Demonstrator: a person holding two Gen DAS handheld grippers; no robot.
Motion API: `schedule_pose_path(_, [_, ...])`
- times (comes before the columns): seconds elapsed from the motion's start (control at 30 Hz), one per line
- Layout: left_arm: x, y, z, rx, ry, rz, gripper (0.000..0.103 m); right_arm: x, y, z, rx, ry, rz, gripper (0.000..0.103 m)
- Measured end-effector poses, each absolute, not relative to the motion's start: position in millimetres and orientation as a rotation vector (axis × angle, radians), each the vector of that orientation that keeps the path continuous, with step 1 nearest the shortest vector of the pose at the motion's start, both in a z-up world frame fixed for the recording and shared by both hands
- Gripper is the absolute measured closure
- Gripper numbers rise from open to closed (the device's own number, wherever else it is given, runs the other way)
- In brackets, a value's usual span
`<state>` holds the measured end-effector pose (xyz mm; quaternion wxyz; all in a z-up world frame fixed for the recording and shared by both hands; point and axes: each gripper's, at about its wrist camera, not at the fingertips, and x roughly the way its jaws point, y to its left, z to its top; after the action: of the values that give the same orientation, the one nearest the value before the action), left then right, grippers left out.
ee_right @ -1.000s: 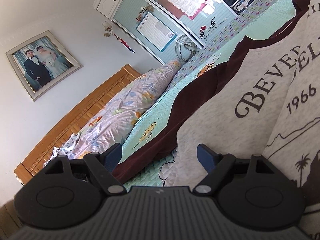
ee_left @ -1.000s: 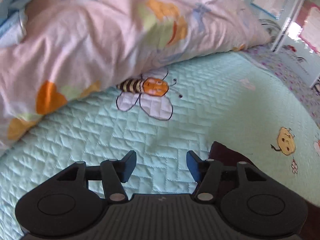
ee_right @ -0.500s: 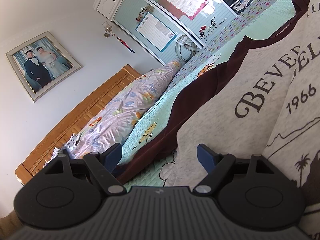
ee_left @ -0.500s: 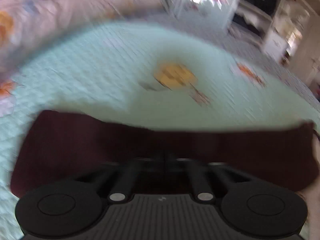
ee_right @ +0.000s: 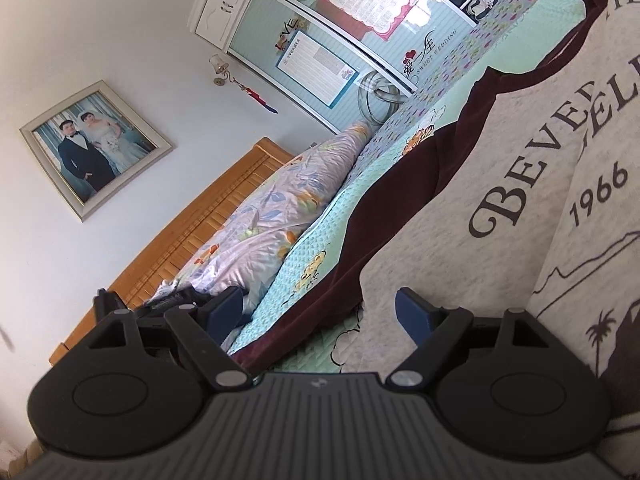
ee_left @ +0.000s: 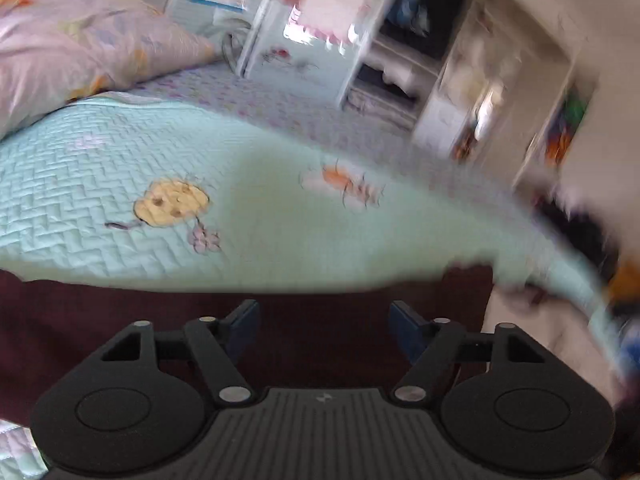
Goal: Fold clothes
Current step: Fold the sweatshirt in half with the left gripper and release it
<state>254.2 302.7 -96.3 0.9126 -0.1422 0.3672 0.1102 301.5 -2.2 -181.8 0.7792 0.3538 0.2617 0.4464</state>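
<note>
Sweatshirt: maroon sleeve lies under the opening left tongs, unpinched. Right tongs stand wide, empty. Next: regrip the sleeve and fold inward.

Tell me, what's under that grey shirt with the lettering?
The shirt lies on a mint quilt, which shows beside its maroon sleeve. Anything directly beneath the shirt is covered.

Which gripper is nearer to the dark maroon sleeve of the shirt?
Left. The left gripper, jaws opening, hangs directly over the maroon sleeve. The right gripper is open beside the grey shirt body.
</note>
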Motion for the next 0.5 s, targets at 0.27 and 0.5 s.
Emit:
schedule_pose_path(0.27, [166.8,212.4,-64.7,-0.310,0.728,0.116,0.022,292.6,-12.9,-145.3,0.687,0.739,1.002,0.020])
schedule_pose_path(0.5, [40.5,126.7,-57.8,-0.585,0.468,0.056,0.008,189.4,-162.4,-105.7,0.642,0.649,0.906,0.014])
